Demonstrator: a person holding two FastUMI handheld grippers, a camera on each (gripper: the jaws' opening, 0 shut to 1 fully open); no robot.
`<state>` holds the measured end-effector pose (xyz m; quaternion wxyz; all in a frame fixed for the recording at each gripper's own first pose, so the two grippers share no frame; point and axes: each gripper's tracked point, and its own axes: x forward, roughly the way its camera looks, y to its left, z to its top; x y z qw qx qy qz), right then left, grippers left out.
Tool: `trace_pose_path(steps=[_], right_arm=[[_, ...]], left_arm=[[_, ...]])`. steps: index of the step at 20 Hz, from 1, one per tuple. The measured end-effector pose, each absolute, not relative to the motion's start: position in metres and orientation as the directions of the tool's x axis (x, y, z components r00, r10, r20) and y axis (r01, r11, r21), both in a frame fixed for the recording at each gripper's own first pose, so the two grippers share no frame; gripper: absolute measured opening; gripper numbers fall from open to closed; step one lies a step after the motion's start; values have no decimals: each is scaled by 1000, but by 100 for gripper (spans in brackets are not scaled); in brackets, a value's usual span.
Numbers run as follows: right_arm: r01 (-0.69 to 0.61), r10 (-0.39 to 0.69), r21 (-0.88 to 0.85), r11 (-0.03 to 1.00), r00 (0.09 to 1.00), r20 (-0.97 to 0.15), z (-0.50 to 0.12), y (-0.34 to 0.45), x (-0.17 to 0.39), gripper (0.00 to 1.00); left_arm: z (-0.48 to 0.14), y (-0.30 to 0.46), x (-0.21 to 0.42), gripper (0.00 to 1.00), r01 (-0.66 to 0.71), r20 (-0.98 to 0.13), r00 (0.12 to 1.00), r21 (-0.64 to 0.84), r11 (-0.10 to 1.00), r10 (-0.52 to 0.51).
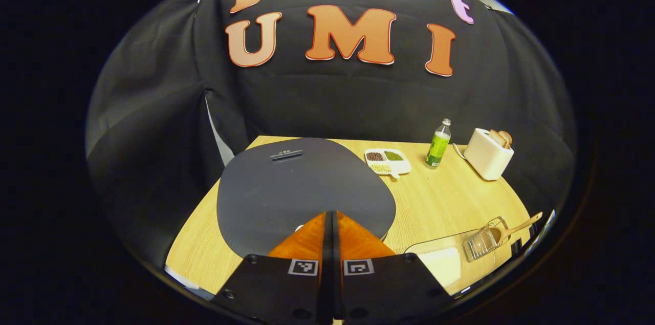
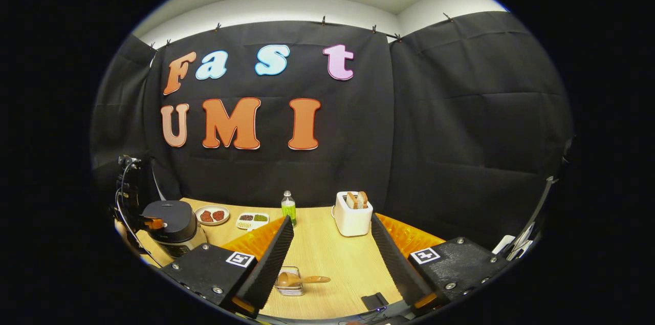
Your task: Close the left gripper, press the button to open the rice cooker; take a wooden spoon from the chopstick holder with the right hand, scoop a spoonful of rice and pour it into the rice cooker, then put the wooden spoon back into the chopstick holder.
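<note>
Right gripper view: gripper (image 2: 330,243) open above clear holder (image 2: 290,284) containing wooden spoon (image 2: 299,279).

The left gripper view sits very close above the rice cooker (image 1: 306,193), looking forward and down over its lid toward the booth's back wall. The right gripper view rides farther back and higher, facing the same wall across the table (image 2: 327,258), the rice cooker (image 2: 171,225) far off to its left. Both take in the toaster (image 1: 488,153) (image 2: 353,212), green bottle (image 1: 438,144) (image 2: 289,206), divided dish (image 1: 387,161) (image 2: 252,220) and wooden spoon (image 1: 514,229) (image 2: 302,279).
</note>
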<state>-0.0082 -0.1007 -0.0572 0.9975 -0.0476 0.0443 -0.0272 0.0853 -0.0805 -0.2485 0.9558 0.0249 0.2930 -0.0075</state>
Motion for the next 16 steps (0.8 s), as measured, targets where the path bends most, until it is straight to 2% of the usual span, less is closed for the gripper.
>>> trace_pose_path(steps=[1,2,4,5,6,7,10,11,12,13,16], right_arm=[[49,-57,-90,995,994,-89,-59,-100,-9,95],[48,-56,-85,995,994,-93,-61,-100,-9,95],[48,-56,-80,996,992,-111,-68,-101,-10,95],[49,-59,-82,995,991,-117,-70,-103,-10,95],[52,-62,-86,995,991,-121,-72,-106,-11,95],[56,-66,-88,995,990,-121,-72,-108,-12,95],[54,-62,-71,996,992,-111,-69,-112,-12,95],[51,-58,-59,997,992,-109,-69,-111,-11,100],[51,-56,-46,998,992,-112,-72,-112,-8,95],[49,-52,-31,998,992,-117,-74,-112,-6,95],[31,-29,17,999,991,-130,-83,-104,-1,95]], left_arm=[[-251,-80,85,0,28,-567,824,55,998,8],[-254,-80,85,5,24,-571,821,73,997,22],[-255,-81,79,5,3,-555,830,104,995,55],[-255,-80,82,0,-7,-526,848,114,993,66],[-256,-81,83,0,-12,-525,848,125,992,76],[-255,-81,82,5,-6,-520,850,141,990,79],[-242,-84,77,5,14,-529,846,146,989,66],[-229,-85,79,4,12,-500,865,127,992,54],[-209,-84,82,4,3,-467,883,116,993,52],[-183,-80,85,0,-7,-421,906,110,994,53],[-115,-74,86,4,-27,-314,948,97,995,56]])
